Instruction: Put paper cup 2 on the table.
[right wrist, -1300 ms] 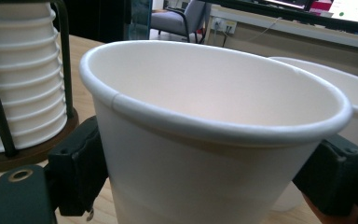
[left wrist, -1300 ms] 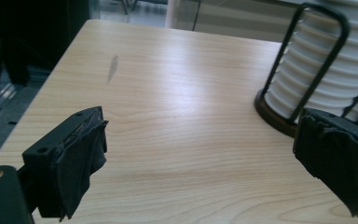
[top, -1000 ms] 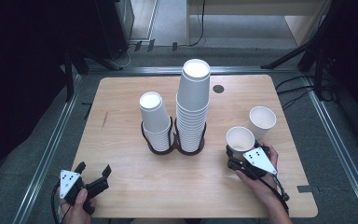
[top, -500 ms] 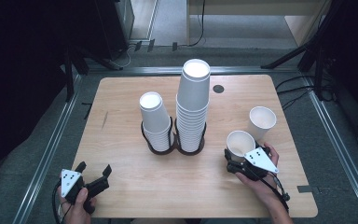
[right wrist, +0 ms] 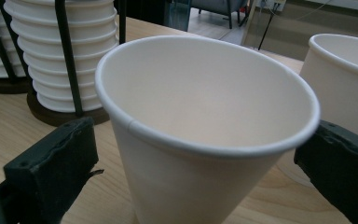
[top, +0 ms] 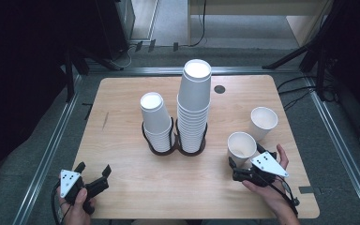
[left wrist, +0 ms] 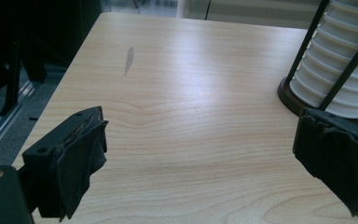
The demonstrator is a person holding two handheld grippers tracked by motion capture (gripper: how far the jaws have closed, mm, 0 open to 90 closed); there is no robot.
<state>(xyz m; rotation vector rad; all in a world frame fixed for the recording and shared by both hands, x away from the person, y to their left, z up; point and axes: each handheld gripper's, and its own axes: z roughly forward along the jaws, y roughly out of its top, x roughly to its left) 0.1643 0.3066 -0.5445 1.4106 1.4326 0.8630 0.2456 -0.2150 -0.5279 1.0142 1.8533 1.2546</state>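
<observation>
Right gripper (top: 236,169) at table's 4 o'clock, jaws just opened wide, released. Near cup (top: 241,148) stands upright between them, mouth up, pads clear of its wall on both sides in the right gripper view (right wrist: 205,154). Far cup (top: 264,123) upright at 1 o'clock of the near cup, just beside it, apart from the gripper. Left gripper (top: 93,180) at table's 7 o'clock, held by a hand (top: 77,208), jaws spread, nothing between them, bare wood under them in the left gripper view (left wrist: 200,177). Table (top: 122,103) centre: two black wire holders side by side, touching. Short stack (top: 155,121) of inverted cups in the left holder, tall stack (top: 193,105) in the right one. Near cup at 4 o'clock of the tall stack, near it but apart. Dark round grommet (top: 220,89) at table's 12 o'clock edge. Right hand (top: 274,190) wraps its gripper's body.
</observation>
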